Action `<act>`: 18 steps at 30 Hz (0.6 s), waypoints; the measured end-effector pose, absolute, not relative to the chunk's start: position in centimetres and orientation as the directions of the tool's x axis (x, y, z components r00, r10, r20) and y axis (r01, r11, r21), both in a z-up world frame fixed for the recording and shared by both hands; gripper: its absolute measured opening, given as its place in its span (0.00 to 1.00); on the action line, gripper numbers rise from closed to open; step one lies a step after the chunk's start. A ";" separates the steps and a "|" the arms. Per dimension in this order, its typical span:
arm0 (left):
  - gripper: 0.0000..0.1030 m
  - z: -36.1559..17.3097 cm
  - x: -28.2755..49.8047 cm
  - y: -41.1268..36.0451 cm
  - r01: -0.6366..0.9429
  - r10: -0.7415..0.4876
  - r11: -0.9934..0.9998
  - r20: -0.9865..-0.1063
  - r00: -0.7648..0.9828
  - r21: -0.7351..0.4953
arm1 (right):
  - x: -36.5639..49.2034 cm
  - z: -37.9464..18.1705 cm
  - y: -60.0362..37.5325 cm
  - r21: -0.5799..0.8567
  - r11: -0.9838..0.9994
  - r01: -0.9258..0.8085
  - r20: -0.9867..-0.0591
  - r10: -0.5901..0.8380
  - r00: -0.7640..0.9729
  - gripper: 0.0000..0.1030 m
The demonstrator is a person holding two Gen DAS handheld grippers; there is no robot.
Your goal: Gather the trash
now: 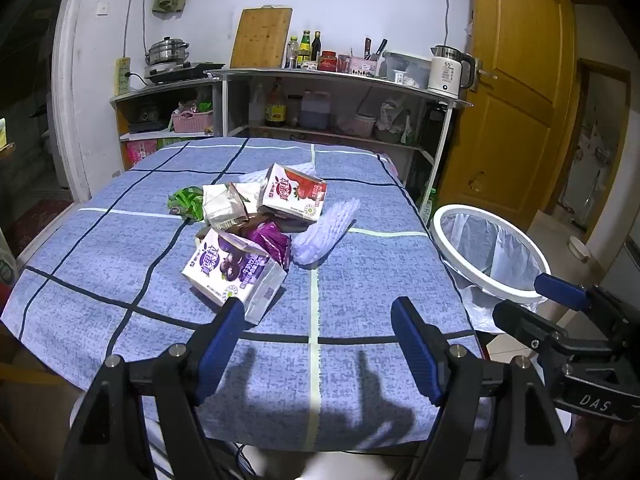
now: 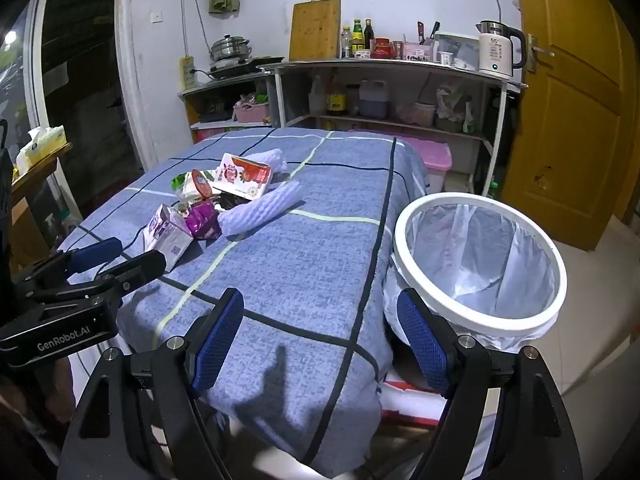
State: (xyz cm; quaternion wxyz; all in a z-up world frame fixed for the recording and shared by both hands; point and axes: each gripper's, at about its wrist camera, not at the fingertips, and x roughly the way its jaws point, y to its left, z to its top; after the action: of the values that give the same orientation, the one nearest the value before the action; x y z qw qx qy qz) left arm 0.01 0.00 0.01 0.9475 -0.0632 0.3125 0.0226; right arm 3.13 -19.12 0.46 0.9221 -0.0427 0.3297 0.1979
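Left gripper (image 1: 318,344): nearest the lens, jaws spread wide, nothing between them. We hold it over the near edge of the table (image 1: 360,360), angled down at the cloth.
Right gripper (image 2: 320,340): jaws also fully spread, empty. We have it over the table's near right corner; its right finger (image 2: 424,344) overlaps the bin in the right wrist view, and we can't tell whether they touch.
Cross-view: each gripper shows at the margin of the other's camera, side by side, apart.
Trash pile: bunched mid-table, items touching or overlapping, well apart from both grippers.
Purple carton (image 1: 234,270): nearest piece of the pile, lying flat, top flap torn open, toward the near left.
Purple wrapper (image 1: 272,242): crumpled, just behind the purple carton, touching it.
Foam net (image 1: 326,236): white sleeve on the pile's right side, lying diagonally, pointing toward the right edge.
Red carton (image 1: 294,194): far side of the pile, tilted on other scraps.
Beige carton (image 1: 224,206): crushed, left of the red one.
Green wrapper (image 1: 186,202): far left fringe of the pile.
Bin (image 2: 480,260): white-rimmed, lined with a clear bag, off the table just beside its right edge, rim tilted; we see nothing in it.
Cloth: blue check, covers the whole table top.
Background: shelf with kettle (image 1: 448,68), bottles and cutting board behind the far edge.
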 end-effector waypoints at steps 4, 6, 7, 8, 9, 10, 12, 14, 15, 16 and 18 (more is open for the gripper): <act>0.75 0.0 0.0 0.0 -0.082 0.002 0.991 -0.595 0.804 -0.107 | 3.2 0.4 -19.0 0.052 0.918 -0.393 -0.626 0.336 0.704 0.77; 0.75 0.0 0.0 0.0 -0.082 0.003 0.991 -0.594 0.804 -0.106 | 3.2 0.4 -19.0 0.052 0.918 -0.392 -0.627 0.336 0.703 0.77; 0.75 0.0 0.0 0.0 -0.082 0.004 0.991 -0.595 0.804 -0.105 | 3.2 0.4 -19.0 0.052 0.918 -0.392 -0.627 0.336 0.703 0.77; 0.75 0.0 0.0 0.0 -0.083 0.003 0.991 -0.595 0.804 -0.106 | 3.2 0.4 -19.0 0.052 0.919 -0.392 -0.627 0.336 0.703 0.77; 0.75 0.0 0.0 0.0 -0.083 0.003 0.991 -0.595 0.804 -0.107 | 3.2 0.4 -19.0 0.052 0.919 -0.391 -0.627 0.335 0.703 0.77; 0.75 0.0 0.0 0.0 -0.083 0.004 0.991 -0.595 0.804 -0.105 | 3.2 0.4 -19.0 0.052 0.919 -0.392 -0.627 0.335 0.703 0.77; 0.75 0.0 0.0 0.0 -0.082 0.003 0.991 -0.594 0.804 -0.106 | 3.2 0.4 -19.1 0.051 0.919 -0.391 -0.627 0.335 0.704 0.77; 0.75 0.0 0.0 0.0 -0.083 0.004 0.991 -0.594 0.804 -0.106 | 3.3 0.4 -18.9 0.051 0.918 -0.393 -0.628 0.336 0.702 0.77; 0.75 0.0 0.0 0.0 -0.082 0.003 0.991 -0.594 0.804 -0.106 | 3.3 0.4 -18.9 0.051 0.918 -0.393 -0.627 0.336 0.703 0.77; 0.75 0.0 0.0 0.0 -0.082 0.002 0.991 -0.595 0.804 -0.106 | 3.3 0.4 -19.0 0.052 0.918 -0.393 -0.627 0.336 0.702 0.77; 0.75 0.0 0.0 0.0 -0.082 0.003 0.991 -0.595 0.804 -0.107 | 3.2 0.4 -19.1 0.052 0.918 -0.392 -0.627 0.335 0.703 0.77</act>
State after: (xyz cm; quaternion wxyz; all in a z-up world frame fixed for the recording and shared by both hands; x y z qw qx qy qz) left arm -0.01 0.00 0.01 0.9476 -0.0637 0.3122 0.0225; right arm 3.24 -19.08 0.37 0.9217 -0.0428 0.3312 0.1973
